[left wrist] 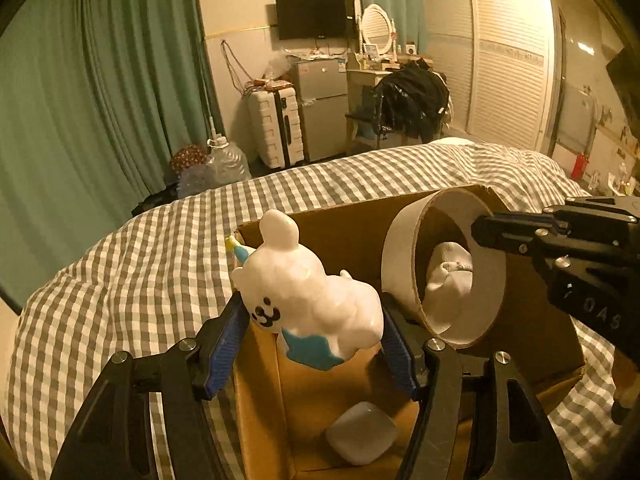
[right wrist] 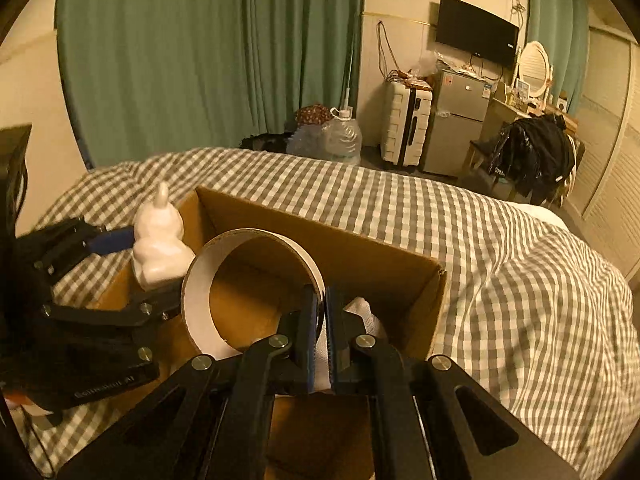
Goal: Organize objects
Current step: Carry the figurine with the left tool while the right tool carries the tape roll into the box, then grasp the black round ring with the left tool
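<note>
Both claws hover over the box (left wrist: 344,224) on the bed (left wrist: 132,264). The left claw (left wrist: 316,340) grips a white bear (left wrist: 304,284) above the box's left end; the right claw (right wrist: 322,332) pinches a cardboard ring's (right wrist: 200,292) wall, mid-box. A white pouch (left wrist: 362,432) and cloth (left wrist: 450,276) already lie inside; these two seem not yet set down.

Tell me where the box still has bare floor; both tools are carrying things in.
The box floor is bare near the pouch under the figurine. The ring crowds the right part, over white cloth. Outside, bedspread is open.
</note>
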